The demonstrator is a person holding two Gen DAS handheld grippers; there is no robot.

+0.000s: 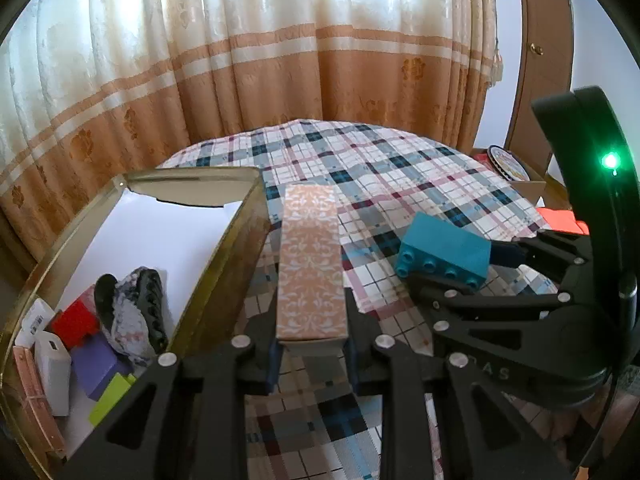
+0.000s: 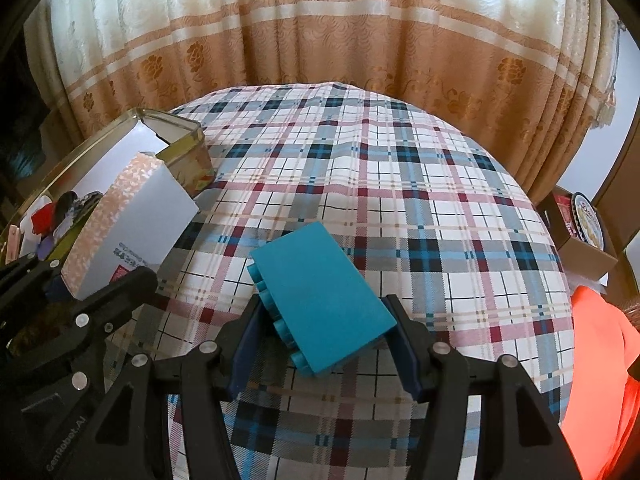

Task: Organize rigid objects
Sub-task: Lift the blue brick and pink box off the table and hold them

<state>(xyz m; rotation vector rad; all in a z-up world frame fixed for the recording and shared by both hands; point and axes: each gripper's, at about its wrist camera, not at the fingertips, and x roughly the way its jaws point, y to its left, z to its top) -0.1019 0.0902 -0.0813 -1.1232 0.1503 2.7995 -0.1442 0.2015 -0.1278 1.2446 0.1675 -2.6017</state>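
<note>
- My left gripper (image 1: 310, 354) has its fingers closed on the near end of a long peach patterned box (image 1: 310, 264); the box points away from me, lifted above the plaid cloth (image 1: 400, 160).
- From the right wrist view the same box (image 2: 132, 224) shows a white side face with print, tilted, just right of the tin.
- My right gripper (image 2: 324, 356) has its fingers clamped on a teal building block (image 2: 320, 300), pads on its two sides; the block sits tilted, studs facing left and downward.
- In the left wrist view that block (image 1: 444, 250) hangs to the right of the peach box, apart from it, clear of the cloth.
- An open gold tin (image 1: 224, 256) stands on the left of the worktop, lined in white.
- At the tin's near end lie a red block (image 1: 74, 318), a purple block (image 1: 98, 364), a lime block (image 1: 110, 398), a white box (image 1: 54, 372) and a dark mottled object (image 1: 132, 312) that I cannot identify.
- A curtain (image 2: 320, 40) hangs beyond the worktop's far edge.
- An orange item (image 2: 600, 360) lies at the right edge.
</note>
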